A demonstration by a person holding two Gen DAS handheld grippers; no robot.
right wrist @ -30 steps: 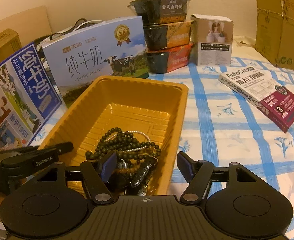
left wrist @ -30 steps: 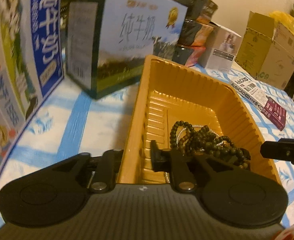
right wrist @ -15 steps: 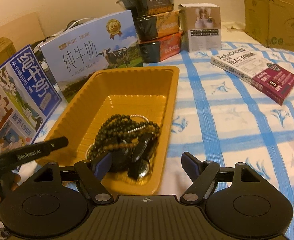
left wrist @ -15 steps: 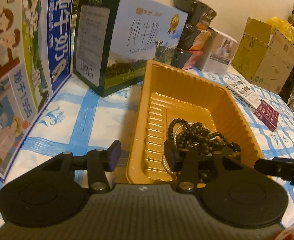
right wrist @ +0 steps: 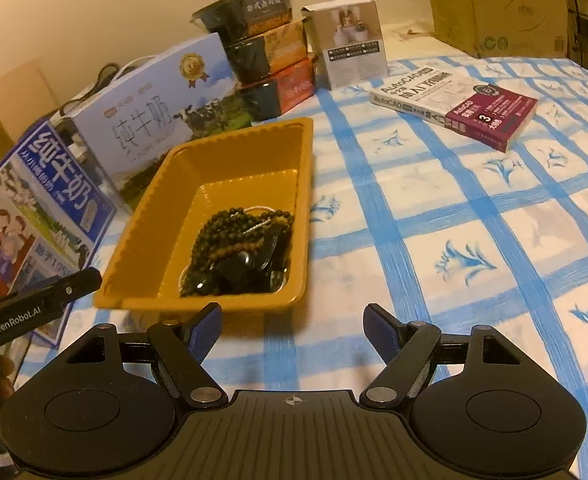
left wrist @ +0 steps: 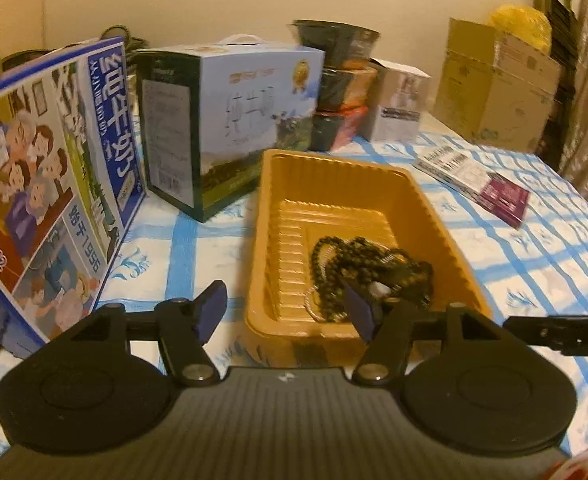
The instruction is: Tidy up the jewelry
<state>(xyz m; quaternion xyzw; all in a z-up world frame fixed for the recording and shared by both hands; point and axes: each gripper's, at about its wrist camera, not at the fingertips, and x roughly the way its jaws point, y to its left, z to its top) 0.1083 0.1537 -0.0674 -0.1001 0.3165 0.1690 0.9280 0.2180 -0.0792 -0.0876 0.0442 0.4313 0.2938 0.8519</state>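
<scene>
While both claws, left (left wrist: 289,314) opening and right (right wrist: 291,326) spread, hold nothing, milk cartons (right wrist: 149,120) and a book (right wrist: 458,108) flank the bead-filled tray (right wrist: 141,224) on the checked cloth (right wrist: 454,220).

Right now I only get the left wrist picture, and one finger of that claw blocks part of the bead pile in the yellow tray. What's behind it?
Observer: In the right wrist view, the near end of the tray holds glossy black pieces, lying against the dark beads.
Operator: Is the other claw holding anything?
Observer: No. The right claw is open, with only tablecloth between its fingers, just short of the tray.
Operator: And the book off to the right?
Observer: The book lies flat, and its cover reads AutoCAD.
</scene>
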